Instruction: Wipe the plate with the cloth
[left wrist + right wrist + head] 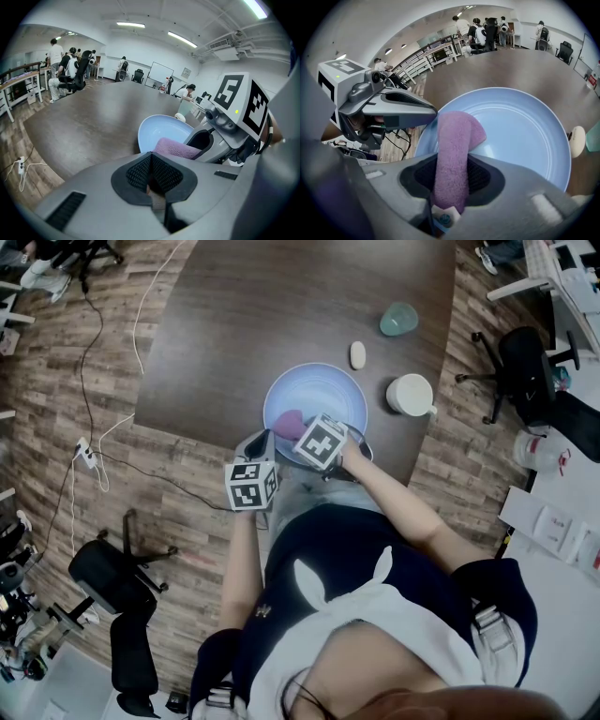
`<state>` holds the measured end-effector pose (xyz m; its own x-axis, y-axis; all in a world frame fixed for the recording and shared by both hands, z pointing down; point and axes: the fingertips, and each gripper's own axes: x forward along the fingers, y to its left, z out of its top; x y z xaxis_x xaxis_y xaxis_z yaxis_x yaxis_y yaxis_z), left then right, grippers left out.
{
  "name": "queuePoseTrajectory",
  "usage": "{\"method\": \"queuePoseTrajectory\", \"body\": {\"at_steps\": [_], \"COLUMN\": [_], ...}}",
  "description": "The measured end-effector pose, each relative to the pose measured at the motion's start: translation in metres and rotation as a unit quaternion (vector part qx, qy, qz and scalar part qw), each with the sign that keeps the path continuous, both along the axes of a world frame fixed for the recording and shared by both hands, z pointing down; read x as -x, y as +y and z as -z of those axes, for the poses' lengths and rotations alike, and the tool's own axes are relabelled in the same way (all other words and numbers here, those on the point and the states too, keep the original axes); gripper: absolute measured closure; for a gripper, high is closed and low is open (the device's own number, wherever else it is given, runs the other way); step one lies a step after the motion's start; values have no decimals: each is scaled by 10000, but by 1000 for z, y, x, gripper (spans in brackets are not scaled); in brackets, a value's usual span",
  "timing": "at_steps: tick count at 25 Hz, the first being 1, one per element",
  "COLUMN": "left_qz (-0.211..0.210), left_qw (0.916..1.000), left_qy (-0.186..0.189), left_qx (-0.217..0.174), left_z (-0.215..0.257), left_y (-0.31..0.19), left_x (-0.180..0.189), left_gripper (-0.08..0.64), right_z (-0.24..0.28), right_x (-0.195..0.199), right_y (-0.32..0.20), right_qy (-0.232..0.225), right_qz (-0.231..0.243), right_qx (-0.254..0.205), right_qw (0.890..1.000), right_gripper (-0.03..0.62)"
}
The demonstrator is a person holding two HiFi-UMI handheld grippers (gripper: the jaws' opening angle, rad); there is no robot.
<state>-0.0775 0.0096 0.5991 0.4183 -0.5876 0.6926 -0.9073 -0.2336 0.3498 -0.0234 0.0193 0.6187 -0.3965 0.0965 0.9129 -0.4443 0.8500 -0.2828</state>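
Plate (319,390), pale blue, round, glossy, shallow with a low raised rim, sits at the near edge of the table (281,306). The table is dark brown with a matte wood-grain top and a curved outline.

Cloth (289,421) is purple, thick, fuzzy terry, folded into a long strip. The right gripper (298,432) is clamped on it. In the right gripper view the strip runs up between the black mesh-textured pads (480,176), and its rounded free end (459,136) droops onto the plate (520,131) at its near-left part.

The left gripper (260,444) is clenched with nothing in it. In its own view the ribbed pads (138,171) meet on one line. It is at the table's near edge, just beside the plate's near-left rim (161,131); whether it touches the rim I cannot tell. Both gripper bodies are smooth grey plastic, each carrying a cube with black-and-white square markers.

Further along the table, past the plate's right side:
- White mug (411,395), round, with a small handle, near the right edge.
- Small white oval (357,354), smooth, just beyond the plate's far rim.
- Teal cup (398,319), translucent-looking, further back.

Floor (178,521) is wood plank pattern. Black office chairs (117,582) and thin cables (94,456) are to the left.
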Motion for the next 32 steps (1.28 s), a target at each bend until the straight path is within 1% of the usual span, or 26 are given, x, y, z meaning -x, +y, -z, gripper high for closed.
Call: {"method": "queuePoseTrajectory", "body": {"at_steps": [4,7,11,15,18,24,32], "left_qz": [19,24,30,35,42,37,35], "left_qw": [10000,10000,10000,10000,10000,10000,10000], "left_qy": [3,5,9,-3,-10,-39,-70], "left_qx": [-8,-10,-6,-10,-10,-4,-9], "left_z": [0,0,0,1,1,0,0], "left_y": [1,1,2,3,3,1,2], "left_x": [0,1,2,0,1,1,0], "left_gripper": [555,555,555,555,555,557,555], "right_z": [-1,-6,-1,-3,-1,-1,-1], "right_x": [1,-4,3,-4,-2,-4,-10], "right_y": [7,14,18,25,27,29,34], "right_qy": [16,193,59,177,139,206,251], "right_qz": [115,58,157,162,280,458,511], "right_qx": [41,135,158,271,255,276,269], "right_qw": [9999,9997,9997,9993,9992,9984,9980], "right_gripper": [457,459,457,458,457,457,457]}}
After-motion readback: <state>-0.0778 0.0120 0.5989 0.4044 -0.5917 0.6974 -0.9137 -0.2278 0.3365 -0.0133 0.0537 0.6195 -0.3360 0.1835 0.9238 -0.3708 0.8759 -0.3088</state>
